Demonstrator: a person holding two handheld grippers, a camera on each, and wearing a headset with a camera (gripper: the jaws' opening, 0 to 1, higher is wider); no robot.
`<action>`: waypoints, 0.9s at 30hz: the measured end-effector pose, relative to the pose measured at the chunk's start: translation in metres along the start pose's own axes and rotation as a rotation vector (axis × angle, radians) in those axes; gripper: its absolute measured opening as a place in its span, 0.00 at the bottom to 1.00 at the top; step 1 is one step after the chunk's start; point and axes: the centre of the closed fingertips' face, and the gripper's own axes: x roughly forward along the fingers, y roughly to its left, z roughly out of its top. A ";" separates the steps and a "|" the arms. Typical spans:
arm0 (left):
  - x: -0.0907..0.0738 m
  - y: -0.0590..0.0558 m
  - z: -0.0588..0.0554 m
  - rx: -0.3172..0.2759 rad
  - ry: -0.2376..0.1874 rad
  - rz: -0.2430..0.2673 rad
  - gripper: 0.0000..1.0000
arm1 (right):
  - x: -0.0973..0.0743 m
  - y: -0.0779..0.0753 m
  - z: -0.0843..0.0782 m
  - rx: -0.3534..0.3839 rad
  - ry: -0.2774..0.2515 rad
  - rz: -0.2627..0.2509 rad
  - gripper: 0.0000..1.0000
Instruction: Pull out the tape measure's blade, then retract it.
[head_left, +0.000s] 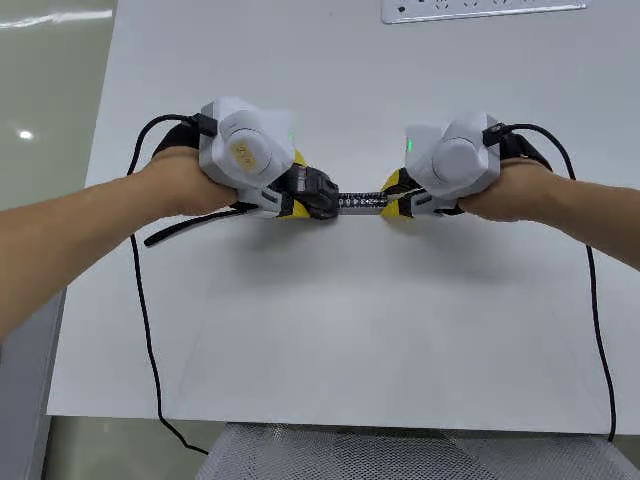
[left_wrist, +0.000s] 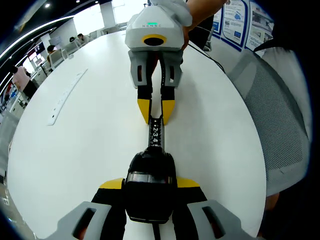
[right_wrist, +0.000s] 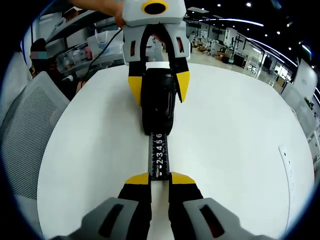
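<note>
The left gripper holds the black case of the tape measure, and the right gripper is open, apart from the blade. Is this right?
Not quite. The right gripper is shut on the end of the blade, as the right gripper view shows; the left gripper does hold the case.

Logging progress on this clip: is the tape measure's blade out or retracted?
Partly out: numbered blade spans from the case in the left claw to the right claw gripping its tip.
</note>
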 end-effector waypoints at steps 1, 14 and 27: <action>0.000 0.000 0.000 -0.004 0.002 -0.001 0.32 | 0.000 0.000 -0.001 0.004 0.002 0.001 0.11; 0.001 0.001 -0.002 -0.007 -0.003 -0.001 0.32 | -0.013 -0.003 -0.019 0.017 0.023 -0.005 0.11; 0.002 0.001 -0.001 -0.014 0.000 0.000 0.32 | -0.029 -0.004 -0.031 0.037 0.031 -0.016 0.10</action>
